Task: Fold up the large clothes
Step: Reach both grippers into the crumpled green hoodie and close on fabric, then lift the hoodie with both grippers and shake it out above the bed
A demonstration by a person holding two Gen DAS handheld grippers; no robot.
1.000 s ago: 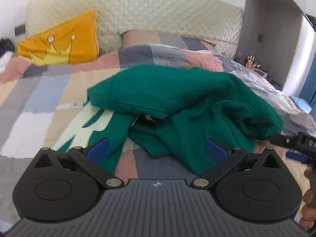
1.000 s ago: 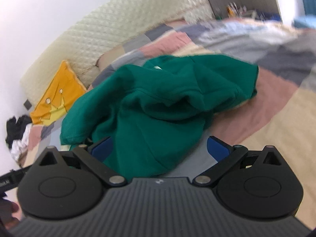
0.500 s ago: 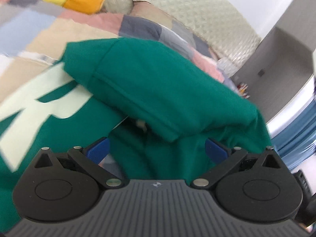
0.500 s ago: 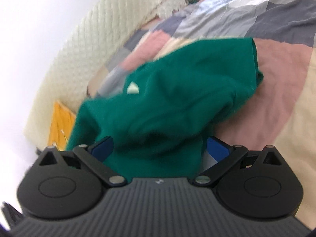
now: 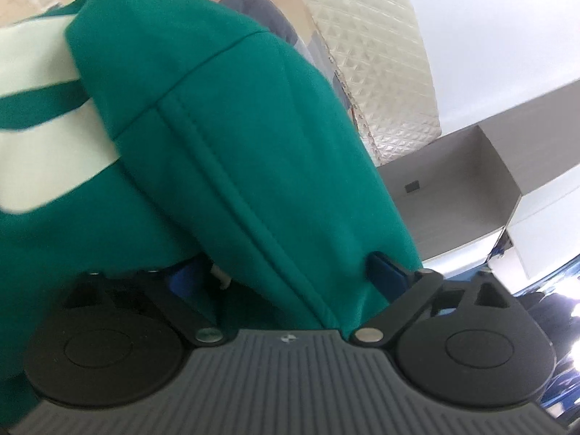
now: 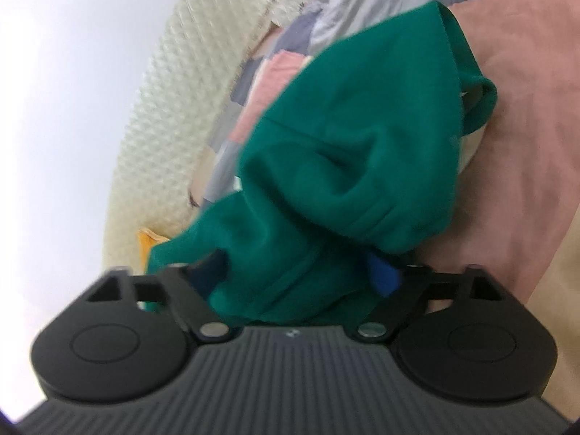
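A crumpled green sweatshirt (image 5: 224,127) with pale lettering (image 5: 36,108) lies on the bed and fills the left wrist view. My left gripper (image 5: 286,273) is pushed into it. A seamed fold of the cloth sits between its blue pads (image 5: 384,272), and the jaws are closing around it. In the right wrist view another bunched part of the sweatshirt (image 6: 362,145) lies between the fingers of my right gripper (image 6: 295,273). Those jaws are also closing, with the right blue pad (image 6: 382,277) at the cloth's edge. Neither pair of pads visibly pinches the fabric.
The garment rests on a patchwork bedcover (image 6: 525,108) of pink, grey and beige. A cream quilted headboard (image 5: 380,54) rises behind it, with an orange pillow (image 6: 148,243) at its foot. A grey cabinet (image 5: 453,199) stands beside the bed.
Both grippers have dropped toward the bed and rolled, moving in until the green cloth lies between their fingers. Both pairs of jaws have narrowed from fully wide.
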